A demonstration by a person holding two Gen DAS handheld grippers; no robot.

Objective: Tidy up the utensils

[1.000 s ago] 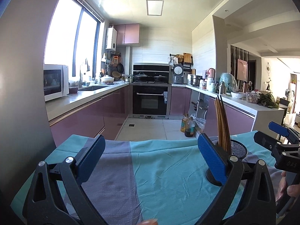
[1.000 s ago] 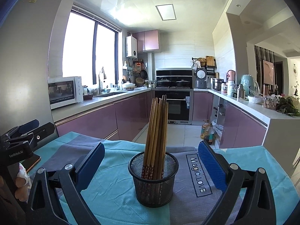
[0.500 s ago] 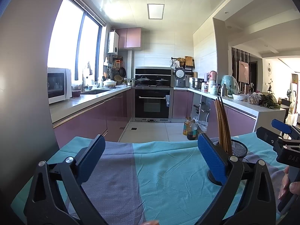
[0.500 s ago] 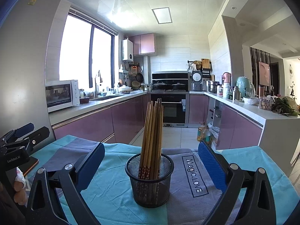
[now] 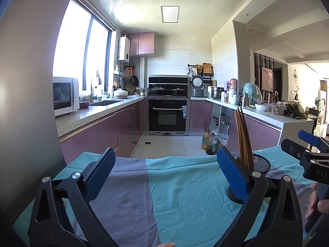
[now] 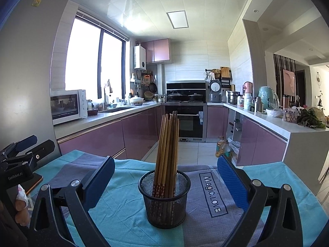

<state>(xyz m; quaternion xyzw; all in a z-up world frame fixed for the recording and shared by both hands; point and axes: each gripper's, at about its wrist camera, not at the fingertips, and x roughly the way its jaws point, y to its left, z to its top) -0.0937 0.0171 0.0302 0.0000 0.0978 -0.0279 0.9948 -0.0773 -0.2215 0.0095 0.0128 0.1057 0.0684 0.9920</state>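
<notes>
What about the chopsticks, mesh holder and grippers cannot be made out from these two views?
- Left wrist view: left gripper finger hides most of the mesh holder.
- Right wrist view: chopsticks overlap, so no count; tips blurred behind mesh.
- Right wrist view: right gripper base cut off by bottom edge.

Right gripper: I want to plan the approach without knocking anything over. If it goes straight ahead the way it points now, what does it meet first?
Probably the bundle of chopsticks standing in the mesh holder, centred between the open fingers of the right gripper; at this height, possibly the holder's rim.
</notes>
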